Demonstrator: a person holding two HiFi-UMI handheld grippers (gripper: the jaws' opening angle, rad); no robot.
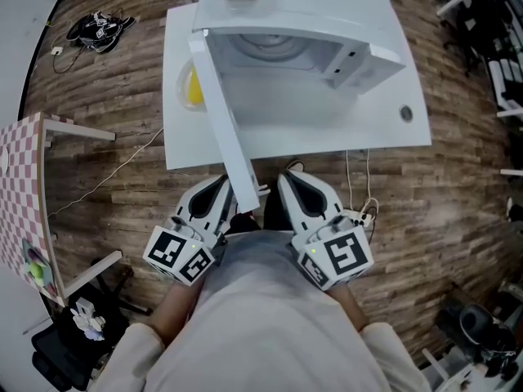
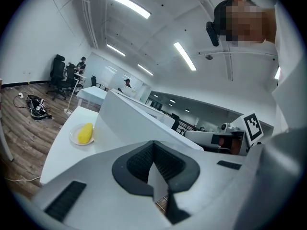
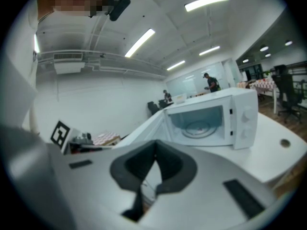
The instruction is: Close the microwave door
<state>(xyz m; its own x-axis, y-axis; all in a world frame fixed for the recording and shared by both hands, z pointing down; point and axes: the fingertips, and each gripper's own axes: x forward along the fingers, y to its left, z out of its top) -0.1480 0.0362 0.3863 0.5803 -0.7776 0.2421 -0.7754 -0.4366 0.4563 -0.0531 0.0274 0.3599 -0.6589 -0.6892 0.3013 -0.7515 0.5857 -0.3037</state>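
Door (image 1: 225,129) stands wide open off microwave (image 1: 315,11) on tabletop (image 1: 184,149), its free edge between the claws. Left claw (image 2: 153,150) and right claw (image 3: 154,159) closed, empty. Best: left claw's flat against outer face, steady push till latched.

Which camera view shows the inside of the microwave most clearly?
The right gripper view: it looks straight into the open microwave, turntable visible. The head view sees mostly its top and a strip of the inside. In the left gripper view the open door hides it.
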